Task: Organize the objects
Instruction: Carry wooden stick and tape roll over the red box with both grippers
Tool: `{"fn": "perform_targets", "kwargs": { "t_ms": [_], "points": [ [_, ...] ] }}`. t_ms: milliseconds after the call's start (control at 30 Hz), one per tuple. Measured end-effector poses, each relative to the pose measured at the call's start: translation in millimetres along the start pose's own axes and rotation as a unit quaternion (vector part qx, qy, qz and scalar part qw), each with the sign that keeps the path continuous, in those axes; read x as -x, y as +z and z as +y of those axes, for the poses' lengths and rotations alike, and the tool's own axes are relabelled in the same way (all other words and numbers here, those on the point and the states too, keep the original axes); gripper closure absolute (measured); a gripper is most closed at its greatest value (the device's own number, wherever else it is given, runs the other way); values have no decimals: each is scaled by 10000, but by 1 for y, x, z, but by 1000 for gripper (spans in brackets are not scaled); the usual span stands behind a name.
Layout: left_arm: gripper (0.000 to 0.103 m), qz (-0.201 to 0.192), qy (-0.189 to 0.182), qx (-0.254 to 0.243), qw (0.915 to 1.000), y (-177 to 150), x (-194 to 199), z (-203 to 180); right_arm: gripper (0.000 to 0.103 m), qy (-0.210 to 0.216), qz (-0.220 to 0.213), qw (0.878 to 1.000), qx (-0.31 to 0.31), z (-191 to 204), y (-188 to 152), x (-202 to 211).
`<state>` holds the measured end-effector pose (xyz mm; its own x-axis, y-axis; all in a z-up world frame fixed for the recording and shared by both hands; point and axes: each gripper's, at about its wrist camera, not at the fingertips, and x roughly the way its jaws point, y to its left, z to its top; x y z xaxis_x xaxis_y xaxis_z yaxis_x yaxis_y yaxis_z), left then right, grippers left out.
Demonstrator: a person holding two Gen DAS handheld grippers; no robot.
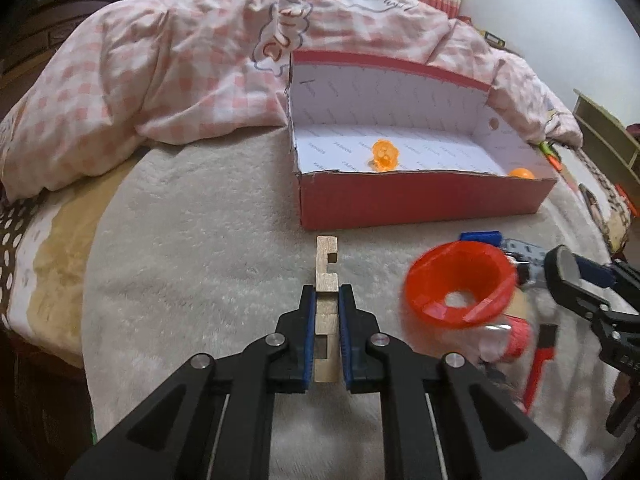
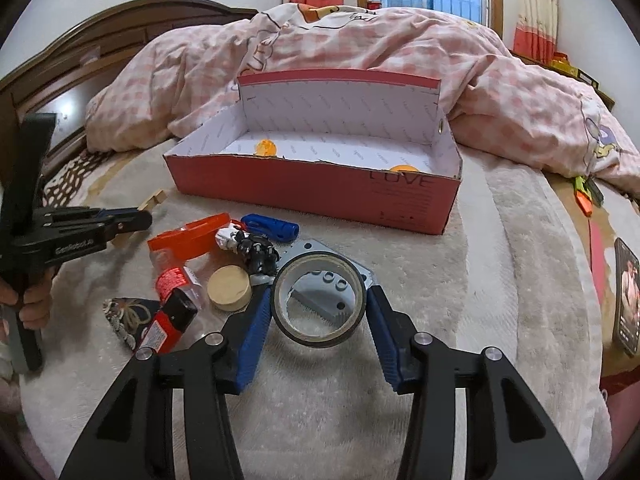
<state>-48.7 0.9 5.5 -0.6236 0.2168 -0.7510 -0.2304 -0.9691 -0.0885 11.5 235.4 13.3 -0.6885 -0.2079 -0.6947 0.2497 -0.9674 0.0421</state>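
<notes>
Red box (image 2: pixel 320 196) on bed blanket (image 1: pixel 200 220), holding two orange toys, one half hidden behind front wall. Right gripper (image 2: pixel 318 308): fingers spread around tape roll (image 2: pixel 319 304), pads apart from it. Left gripper (image 1: pixel 325 300): fingers clamped on wooden block (image 1: pixel 327 264). Orange funnel (image 1: pixel 460 284) blurred.

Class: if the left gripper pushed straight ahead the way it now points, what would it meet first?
Probably the red cardboard box: its near wall lies just beyond the wooden piece held by the left gripper. Pointing downward, it might meet the blanket first; depth is unclear.
</notes>
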Motion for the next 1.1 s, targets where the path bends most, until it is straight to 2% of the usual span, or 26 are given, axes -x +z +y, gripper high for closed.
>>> {"fn": "perform_targets", "kwargs": {
  "t_ms": [267, 467, 833, 1100],
  "points": [
    [93, -304, -197, -142, 9992, 10, 28, -18, 54, 180, -80, 9997, -161, 0, 3, 11],
    [93, -369, -253, -306, 9985, 26, 30, -34, 54, 240, -221, 9992, -242, -4, 18, 20],
    [93, -440, -309, -357, 9979, 68, 11, -50, 54, 243, -189, 9994, -159, -14, 56, 11],
    [93, -308, -210, -204, 9991, 97, -17, -54, 54, 208, -247, 9994, -150, -17, 84, -5]
  ]
}}
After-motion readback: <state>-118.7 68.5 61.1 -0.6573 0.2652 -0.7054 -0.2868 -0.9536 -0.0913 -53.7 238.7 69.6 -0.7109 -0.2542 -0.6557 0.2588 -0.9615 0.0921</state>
